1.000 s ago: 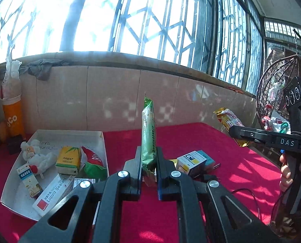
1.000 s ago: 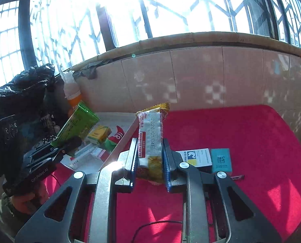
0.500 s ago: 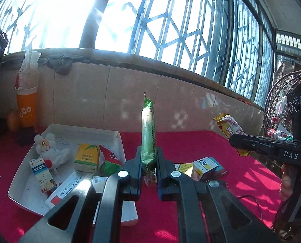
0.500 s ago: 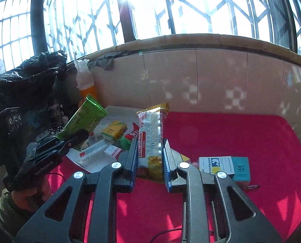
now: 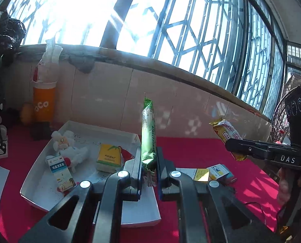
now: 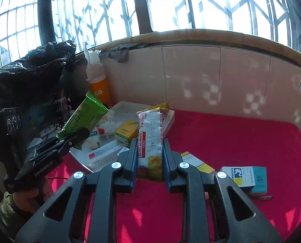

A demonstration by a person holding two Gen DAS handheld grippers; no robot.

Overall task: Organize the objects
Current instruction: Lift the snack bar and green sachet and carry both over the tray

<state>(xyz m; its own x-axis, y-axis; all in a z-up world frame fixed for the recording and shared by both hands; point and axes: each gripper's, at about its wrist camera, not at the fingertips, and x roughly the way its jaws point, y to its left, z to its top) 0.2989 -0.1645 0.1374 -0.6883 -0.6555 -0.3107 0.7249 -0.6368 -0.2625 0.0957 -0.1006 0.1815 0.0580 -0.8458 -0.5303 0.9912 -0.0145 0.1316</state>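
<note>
My left gripper (image 5: 148,162) is shut on a green snack packet (image 5: 148,133), held upright above the near edge of a white tray (image 5: 37,176). My right gripper (image 6: 149,149) is shut on a yellow-and-white snack packet (image 6: 150,135), held above the red cloth just right of the tray (image 6: 170,119). Each gripper shows in the other's view: the right one (image 5: 229,143) with its packet (image 5: 225,131), the left one (image 6: 79,135) with the green packet (image 6: 83,115). The tray holds a white plush toy (image 5: 69,147), a yellow box (image 5: 109,158), a medicine box (image 5: 59,170) and a Liquid Sealant box (image 6: 105,152).
On the red cloth (image 6: 231,141) lie a blue-and-white box (image 6: 243,176) and a yellow-and-white box (image 6: 197,163). An orange bottle (image 5: 44,105) stands by the tiled wall. A black bag (image 6: 28,70) sits at the left. A hanging wicker chair (image 5: 280,117) is at the right.
Both grippers have moved left toward the tray with their packets still held. The tray now sits under and beside the left gripper's fingers.
</note>
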